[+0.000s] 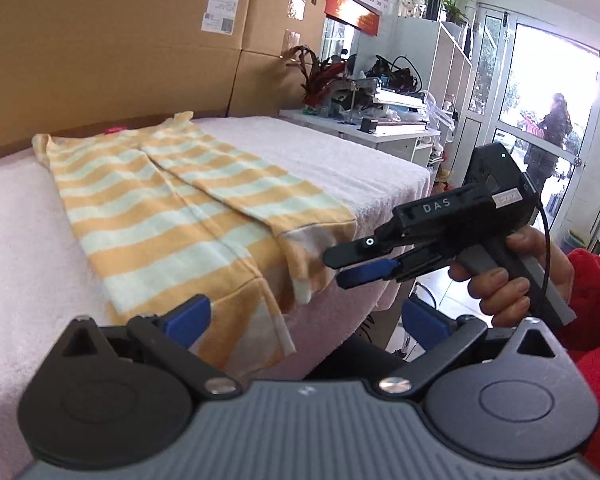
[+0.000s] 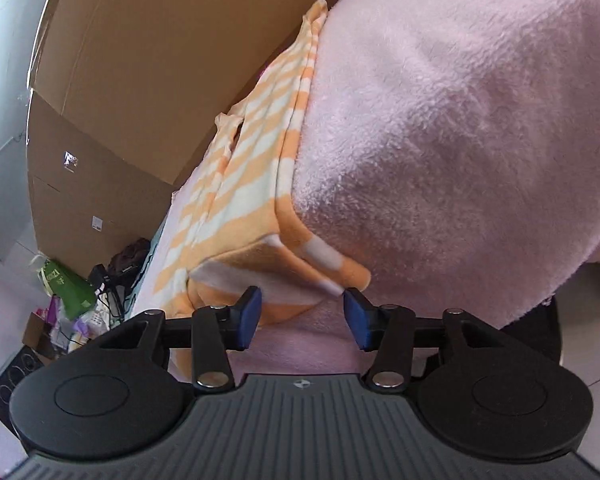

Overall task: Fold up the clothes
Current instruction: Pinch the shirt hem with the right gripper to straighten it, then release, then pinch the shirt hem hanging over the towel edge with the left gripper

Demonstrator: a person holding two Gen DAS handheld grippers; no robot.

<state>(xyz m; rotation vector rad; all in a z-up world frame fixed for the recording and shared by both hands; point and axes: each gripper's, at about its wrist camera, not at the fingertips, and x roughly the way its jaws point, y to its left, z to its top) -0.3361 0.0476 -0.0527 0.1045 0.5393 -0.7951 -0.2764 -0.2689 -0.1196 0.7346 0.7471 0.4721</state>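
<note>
Our striped shirt (image 1: pixel 172 216) lengthwise across the tabletop (image 1: pixel 340 152), hem overhanging its near edge, both grippers' fingers (image 1: pixel 188 314) apart, empty.

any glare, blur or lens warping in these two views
Left wrist view: the glass door is blown out white by daylight, and the pink fleece-covered table bows from fisheye distortion. Right wrist view: evenly lit, no glare, the orange-and-white striped garment is sharp, and the whole scene is tilted and warped.
</note>
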